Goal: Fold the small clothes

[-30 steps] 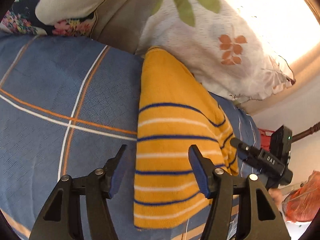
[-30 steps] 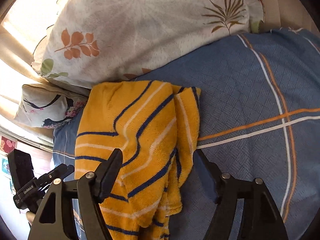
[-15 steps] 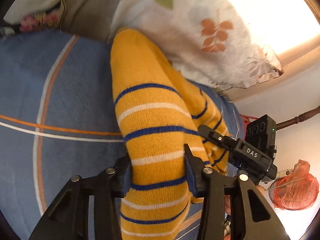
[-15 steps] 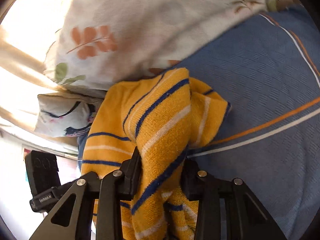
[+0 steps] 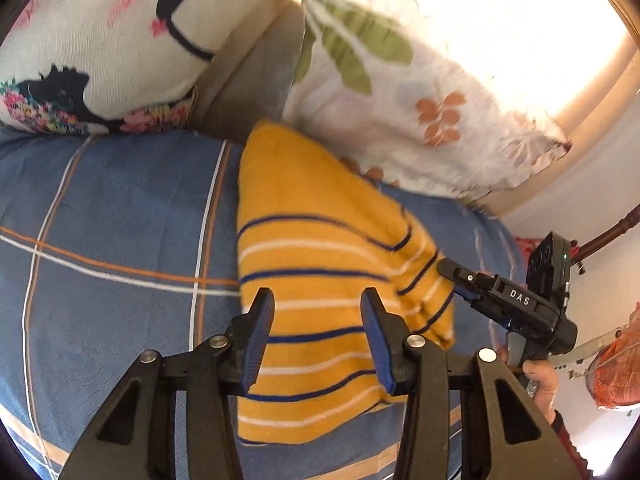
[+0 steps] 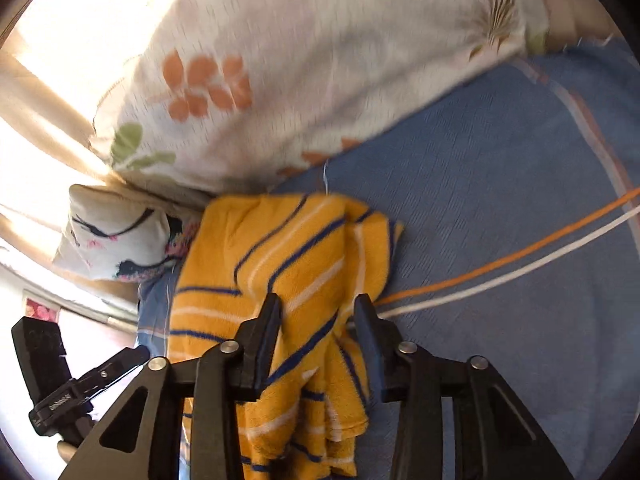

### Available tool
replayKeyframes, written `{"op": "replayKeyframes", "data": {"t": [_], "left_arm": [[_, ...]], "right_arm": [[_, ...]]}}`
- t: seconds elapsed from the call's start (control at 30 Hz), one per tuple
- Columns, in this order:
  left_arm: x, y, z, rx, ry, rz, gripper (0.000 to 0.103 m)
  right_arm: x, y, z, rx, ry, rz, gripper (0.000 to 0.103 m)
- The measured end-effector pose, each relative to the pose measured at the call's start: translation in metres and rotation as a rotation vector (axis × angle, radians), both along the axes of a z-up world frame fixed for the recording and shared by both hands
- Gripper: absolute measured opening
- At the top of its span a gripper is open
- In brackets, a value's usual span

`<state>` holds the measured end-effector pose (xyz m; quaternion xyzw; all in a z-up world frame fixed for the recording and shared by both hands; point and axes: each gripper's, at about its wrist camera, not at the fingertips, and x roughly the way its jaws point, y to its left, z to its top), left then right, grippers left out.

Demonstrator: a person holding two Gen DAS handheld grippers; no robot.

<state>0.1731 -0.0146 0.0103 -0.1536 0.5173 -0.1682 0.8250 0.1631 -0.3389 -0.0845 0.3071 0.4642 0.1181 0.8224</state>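
Note:
A yellow garment [image 5: 320,264] with blue and white stripes lies folded on the blue bedsheet [image 5: 120,220]. My left gripper [image 5: 318,308] hovers over its near end, jaws open about a hand's width, the cloth lying flat beneath them. In the right wrist view the same garment [image 6: 280,248] lies bunched, and my right gripper [image 6: 318,312] is partly open with cloth between its jaws, not pinched. The right gripper also shows in the left wrist view [image 5: 508,304] at the garment's right edge.
A white leaf-print pillow [image 5: 420,100] lies just behind the garment. A second floral pillow [image 5: 92,48] sits at the back left. The sheet carries orange and white lines [image 6: 520,256]. An orange net bag [image 5: 616,372] hangs off the bed to the right.
Both grippers closed on the garment half a second ago and have now opened. The cloth has dropped back onto the sheet, and both grippers have pulled back slightly.

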Motion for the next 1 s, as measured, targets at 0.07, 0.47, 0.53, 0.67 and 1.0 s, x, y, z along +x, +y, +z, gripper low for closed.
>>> {"op": "replayKeyframes", "data": {"t": [0.07, 0.47, 0.53, 0.67, 1.0], "left_arm": [[0.009, -0.013, 0.0, -0.002, -0.008, -0.029, 0.043], [-0.006, -0.112, -0.056, 0.097, 0.096, -0.261, 0.043], [-0.01, -0.12, -0.057, 0.115, 0.081, -0.272, 0.043], [-0.006, -0.11, -0.04, 0.032, 0.105, -0.242, 0.043], [0.039, -0.191, -0.035, 0.219, 0.093, -0.401, 0.068]], "right_arm": [[0.002, 0.0, 0.009, -0.011, -0.027, -0.013, 0.054], [0.004, -0.005, -0.018, 0.074, 0.035, -0.004, 0.011], [-0.002, -0.012, -0.026, 0.008, 0.068, -0.03, 0.013], [-0.024, -0.024, -0.019, -0.024, 0.053, -0.083, 0.017], [-0.108, 0.0, -0.018, 0.017, -0.043, -0.006, 0.031]]}}
